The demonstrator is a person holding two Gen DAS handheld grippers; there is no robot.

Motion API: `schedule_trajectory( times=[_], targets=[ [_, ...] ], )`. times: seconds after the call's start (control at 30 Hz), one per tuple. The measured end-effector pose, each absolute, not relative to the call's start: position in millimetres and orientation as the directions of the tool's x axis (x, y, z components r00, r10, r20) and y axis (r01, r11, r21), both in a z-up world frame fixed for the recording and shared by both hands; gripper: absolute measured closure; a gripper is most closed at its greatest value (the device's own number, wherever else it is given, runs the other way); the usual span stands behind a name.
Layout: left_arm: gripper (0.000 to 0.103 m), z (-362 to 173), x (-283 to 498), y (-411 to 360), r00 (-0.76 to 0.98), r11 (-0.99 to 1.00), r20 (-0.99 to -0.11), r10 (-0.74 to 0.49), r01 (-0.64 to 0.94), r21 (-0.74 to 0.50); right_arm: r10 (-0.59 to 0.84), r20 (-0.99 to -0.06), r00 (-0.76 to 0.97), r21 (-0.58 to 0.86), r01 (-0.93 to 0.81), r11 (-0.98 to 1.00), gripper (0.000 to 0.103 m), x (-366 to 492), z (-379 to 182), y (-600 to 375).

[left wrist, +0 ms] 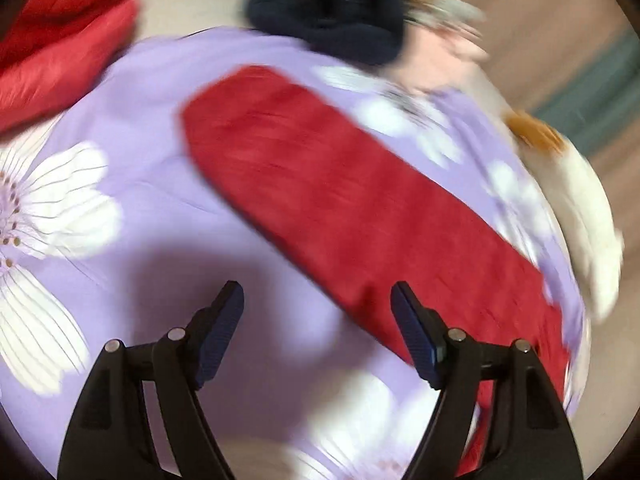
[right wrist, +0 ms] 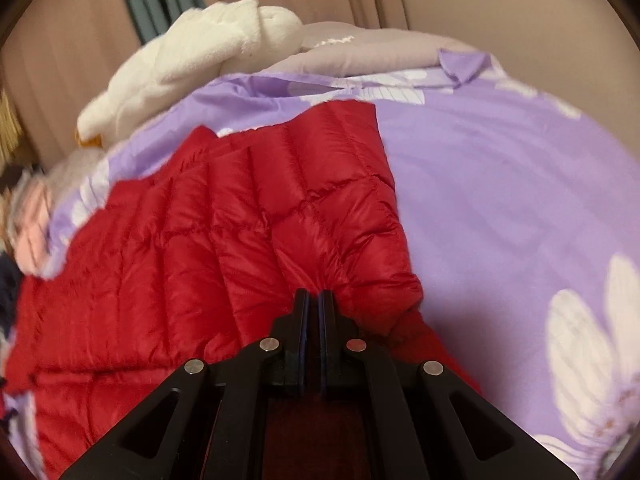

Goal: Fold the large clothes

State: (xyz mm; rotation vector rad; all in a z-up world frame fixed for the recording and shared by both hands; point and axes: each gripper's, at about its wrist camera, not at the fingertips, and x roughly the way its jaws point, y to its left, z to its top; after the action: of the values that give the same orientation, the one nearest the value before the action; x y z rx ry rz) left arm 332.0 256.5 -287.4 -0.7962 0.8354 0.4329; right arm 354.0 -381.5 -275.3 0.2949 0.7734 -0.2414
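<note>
1. Left wrist view: the left gripper (left wrist: pixel 318 300) hangs spread and empty over the purple floral bedsheet (left wrist: pixel 132 128). A long red sleeve (left wrist: pixel 332 200) of the down jacket lies flat and diagonal across the sheet, not yet folded in. A navy garment (left wrist: pixel 328 4) waits beyond it.
2. Right wrist view: the right gripper (right wrist: pixel 315 300) is pressed together, pinching a fold of the red down jacket (right wrist: pixel 192 248), which lies mostly spread on the sheet. The folding looks barely begun.
</note>
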Motion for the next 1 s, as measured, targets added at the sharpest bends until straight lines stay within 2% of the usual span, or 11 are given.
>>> schedule_trajectory(
  times=[0.07,0.13,0.2,0.23,0.3,0.37,0.47,0.57,0.8,1.0],
  targets=[
    [0.033,-296,339,271,0.620,0.629,-0.784,0.021,-0.618,-0.472,-0.169,-0.718,0.675,0.061,0.303,0.951,0.103,347,-264,-369],
    [0.045,-293,350,272,0.641,0.676,-0.765,0.060,-0.590,-0.441,-0.221,-0.691,0.688,-0.020,0.287,0.958,0.103,332,-250,-357],
    [0.060,-296,366,269,0.635,0.712,-0.769,0.070,-0.572,-0.407,-0.216,-0.643,0.734,-0.025,0.262,0.965,0.103,310,-234,-351],
    [0.063,-297,373,270,0.640,0.717,-0.764,0.078,-0.569,-0.404,-0.213,-0.628,0.749,-0.018,0.259,0.966,0.103,299,-227,-350],
    [0.084,-295,382,271,0.637,0.720,-0.761,0.119,-0.583,-0.376,-0.248,-0.613,0.750,-0.011,0.305,0.952,0.103,278,-212,-352],
    [0.091,-286,390,264,0.622,0.728,-0.757,0.200,-0.612,-0.311,-0.294,-0.584,0.757,-0.018,0.350,0.937,0.103,260,-198,-354],
    [0.092,-253,382,232,0.660,0.798,-0.668,0.342,-0.580,-0.164,-0.394,-0.518,0.759,-0.064,0.425,0.903,0.103,233,-176,-351],
    [0.092,-215,379,189,0.721,0.857,-0.582,0.377,-0.509,-0.075,-0.434,-0.486,0.759,-0.046,0.473,0.880,0.103,214,-161,-350],
    [0.094,-128,357,76,0.864,0.941,-0.410,0.291,-0.336,-0.041,-0.478,-0.426,0.768,0.045,0.546,0.837,0.103,180,-144,-348],
    [0.093,-88,328,-46,0.945,0.993,-0.319,0.076,-0.099,-0.058,-0.470,-0.414,0.780,0.145,0.566,0.812,0.103,150,-128,-358]
  ],
)
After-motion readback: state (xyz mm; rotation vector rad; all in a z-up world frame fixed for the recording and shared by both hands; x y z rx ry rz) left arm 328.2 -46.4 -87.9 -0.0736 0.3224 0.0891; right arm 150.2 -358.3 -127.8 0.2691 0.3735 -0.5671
